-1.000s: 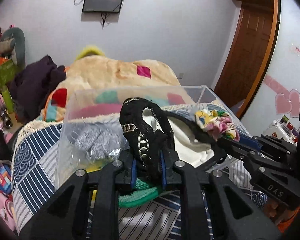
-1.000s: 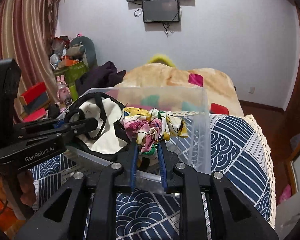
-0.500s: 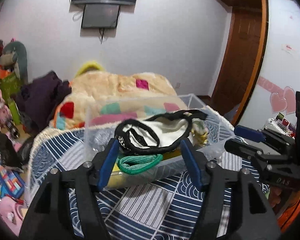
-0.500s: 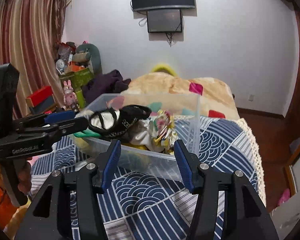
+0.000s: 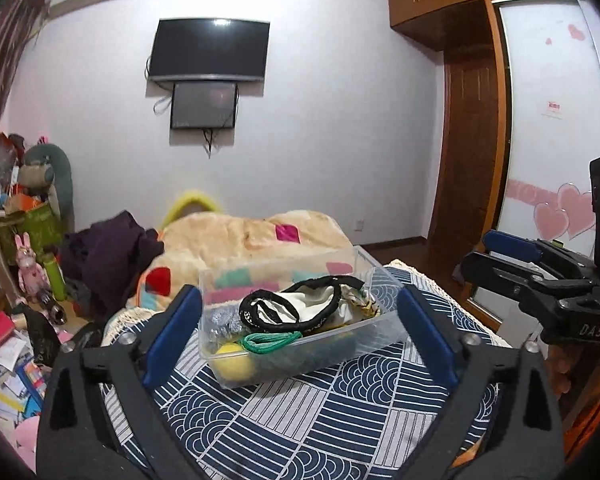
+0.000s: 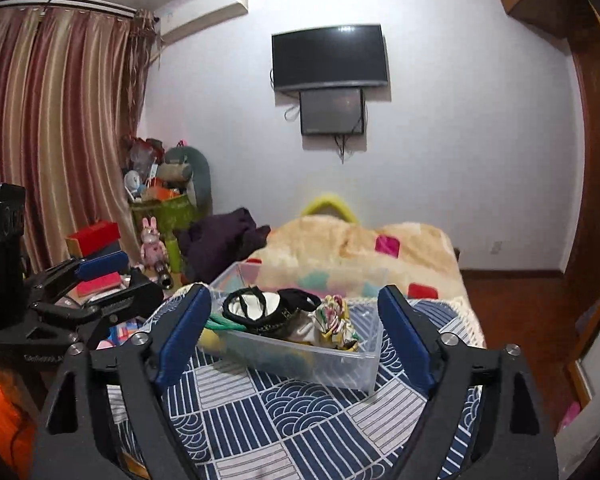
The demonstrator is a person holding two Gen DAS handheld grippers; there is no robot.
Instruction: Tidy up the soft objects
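Hovering apart from the clear rectangular plastic bin (image 5: 300,344), with nothing held: left gripper (image 5: 300,332) wide open, blue pads spread at 9 and 3 o'clock of the bin in its own view. Same for the right gripper (image 6: 296,332), jaws far apart and empty, the bin framed between them. Both held back and above, probably to give a full look at the result and to avoid dragging any cloth out again.

Resting inside the bin, all the soft things: black-edged white fabric garment (image 5: 296,308) draped on top in the middle, floral multicoloured cloth bundle (image 6: 334,322) at the 3 o'clock side of it, green looped cord (image 5: 272,340) hanging over the near rim at 7 o'clock, yellow soft ball (image 5: 234,366) low in the near corner behind the transparent wall, grey glittery fabric (image 5: 220,320) at 9 o'clock. Piled loosely, likely because soft items need no exact placing, only to stay under or near the rim.

Standing on the navy-and-white patterned bedspread (image 5: 320,412), the bin sits at 12 o'clock from both cameras, with a beige plush blanket with coloured squares (image 5: 260,236) just behind it.

Judging from this layout, collecting seems nearly or fully finished. One small risk: the green cord and the black edge lie on the rim, so could slip outside if the bin is moved.
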